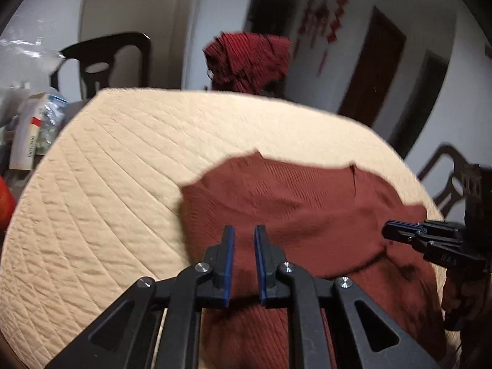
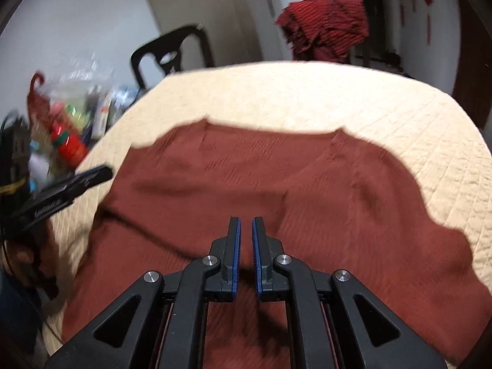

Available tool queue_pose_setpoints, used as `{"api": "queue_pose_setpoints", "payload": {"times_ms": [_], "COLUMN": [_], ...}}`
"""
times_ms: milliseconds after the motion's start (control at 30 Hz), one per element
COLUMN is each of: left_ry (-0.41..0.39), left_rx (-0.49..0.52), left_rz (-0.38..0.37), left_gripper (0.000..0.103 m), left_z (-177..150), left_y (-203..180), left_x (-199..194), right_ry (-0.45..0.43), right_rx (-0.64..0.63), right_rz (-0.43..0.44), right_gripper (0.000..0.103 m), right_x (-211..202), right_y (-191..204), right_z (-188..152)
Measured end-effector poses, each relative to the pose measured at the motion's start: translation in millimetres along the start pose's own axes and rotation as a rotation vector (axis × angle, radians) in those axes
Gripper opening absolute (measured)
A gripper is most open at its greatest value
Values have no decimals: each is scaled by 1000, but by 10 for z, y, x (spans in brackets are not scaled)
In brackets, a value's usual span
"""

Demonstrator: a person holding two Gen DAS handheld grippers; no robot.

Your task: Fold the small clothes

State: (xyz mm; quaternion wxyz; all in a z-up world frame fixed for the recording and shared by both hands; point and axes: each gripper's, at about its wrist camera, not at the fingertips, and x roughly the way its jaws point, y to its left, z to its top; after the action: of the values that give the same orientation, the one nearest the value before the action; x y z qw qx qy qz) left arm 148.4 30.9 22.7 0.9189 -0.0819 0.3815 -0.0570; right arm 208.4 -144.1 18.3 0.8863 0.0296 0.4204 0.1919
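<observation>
A rust-red knit garment [image 1: 307, 212] lies spread on a cream quilted table cover [image 1: 107, 184]; it also shows in the right wrist view [image 2: 261, 184]. My left gripper [image 1: 245, 230] hovers over the garment's left part, its fingers a narrow gap apart with nothing between them. My right gripper [image 2: 245, 221] hovers over the garment's near middle, fingers nearly together and empty. The right gripper shows at the right edge in the left wrist view [image 1: 396, 230], and the left gripper shows at the left in the right wrist view [image 2: 98, 173].
A dark red striped cloth [image 1: 249, 61] is draped over something behind the table. Dark wooden chairs [image 1: 104, 61] stand around it. Bottles, boxes and bags [image 2: 67, 123] crowd the table's left side beyond the cover [image 2: 369, 107].
</observation>
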Motion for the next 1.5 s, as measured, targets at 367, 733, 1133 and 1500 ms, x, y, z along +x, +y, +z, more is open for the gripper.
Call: {"api": "queue_pose_setpoints", "payload": {"times_ms": [367,733,1133,1500], "left_ry": [33,46,2,-14], "left_rx": [-3,-65,-37,22], "left_rz": [31,132,163,132], "left_gripper": [23,31,30,41], "left_z": [114,263,112,-308], "left_y": [92,448,181,-444], "left_x": [85,527,-14,-536], "right_ry": [27,44,-9,-75], "right_rx": [-12,7,29,69], "right_rz": [-19,-44,-28,-55], "right_gripper": [7,18,18,36], "right_x": [-40,208,-131,-708], "right_y": [-25,-50,-90,-58], "right_z": [-96,61,-130,-640]}}
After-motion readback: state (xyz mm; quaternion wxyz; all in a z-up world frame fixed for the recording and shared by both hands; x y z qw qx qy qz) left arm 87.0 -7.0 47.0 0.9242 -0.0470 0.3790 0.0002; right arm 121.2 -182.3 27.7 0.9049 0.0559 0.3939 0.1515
